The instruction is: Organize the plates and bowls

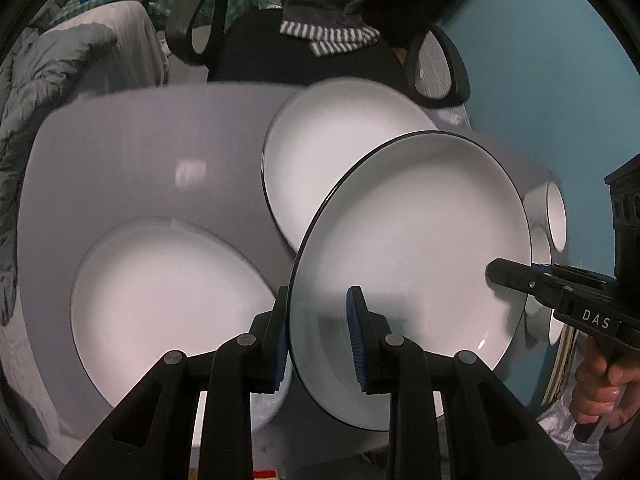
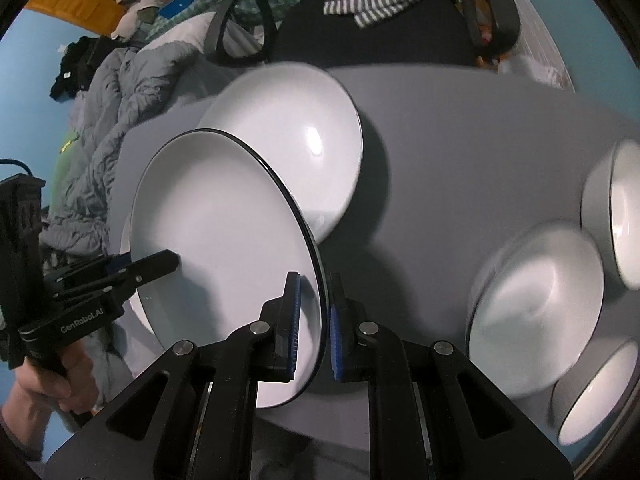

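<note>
1. Jaws: my left gripper (image 1: 318, 336) and right gripper (image 2: 314, 324) each clamp opposite rims of 1 tilted plate (image 1: 412, 264).
2. I hold it above the worktop (image 2: 460, 152), nearer the left plate (image 1: 168, 300).

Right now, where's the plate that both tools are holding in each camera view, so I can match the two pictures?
Left wrist view: the held plate fills centre-right, tilted, its lower rim between the left tool pads.
Right wrist view: the same plate sits centre-left, its right rim between the right tool pads.
Shared landmark: the striped cloth on the black chair behind the table.
</note>
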A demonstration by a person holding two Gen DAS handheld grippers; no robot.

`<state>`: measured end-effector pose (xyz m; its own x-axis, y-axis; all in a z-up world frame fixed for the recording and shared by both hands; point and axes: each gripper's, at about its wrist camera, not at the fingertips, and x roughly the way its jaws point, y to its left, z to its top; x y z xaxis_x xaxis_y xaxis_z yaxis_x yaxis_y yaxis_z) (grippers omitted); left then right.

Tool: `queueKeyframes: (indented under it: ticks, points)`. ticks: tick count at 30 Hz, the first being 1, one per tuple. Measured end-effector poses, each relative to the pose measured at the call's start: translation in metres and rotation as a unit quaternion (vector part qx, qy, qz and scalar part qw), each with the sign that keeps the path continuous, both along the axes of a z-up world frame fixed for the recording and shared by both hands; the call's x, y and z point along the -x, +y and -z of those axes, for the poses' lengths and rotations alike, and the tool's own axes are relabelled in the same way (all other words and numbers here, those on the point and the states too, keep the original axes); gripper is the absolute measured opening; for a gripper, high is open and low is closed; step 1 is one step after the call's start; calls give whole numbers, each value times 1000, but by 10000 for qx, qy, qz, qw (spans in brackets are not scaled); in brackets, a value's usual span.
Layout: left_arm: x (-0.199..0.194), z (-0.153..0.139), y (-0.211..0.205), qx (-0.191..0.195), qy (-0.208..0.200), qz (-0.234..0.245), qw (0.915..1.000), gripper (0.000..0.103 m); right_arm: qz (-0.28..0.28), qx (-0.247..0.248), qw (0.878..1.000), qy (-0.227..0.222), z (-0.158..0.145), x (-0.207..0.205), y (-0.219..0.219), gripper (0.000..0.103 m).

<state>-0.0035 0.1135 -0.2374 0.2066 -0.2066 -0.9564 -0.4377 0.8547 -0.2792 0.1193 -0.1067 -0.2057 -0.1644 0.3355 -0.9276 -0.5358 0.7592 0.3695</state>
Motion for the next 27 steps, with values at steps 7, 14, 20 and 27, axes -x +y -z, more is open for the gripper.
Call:
queueKeyframes:
  ticks: [7,14,20,27]
  points:
    - [-37,9,11,-191,115,-123,9997,28,-27,9,10000,25,11,-30,33,13]
    - [-63,24,21,-361,333,-183,9986,28,-46,85,9997,202,26,-52,48,14]
    - [-71,35,28,-448,542,-278,9971,28,-102,181,9994,282,35,-60,55,14]
    - [-79,40,24,-527,616,-107,9967,28,-97,334,9988,358,45,-68,58,15]
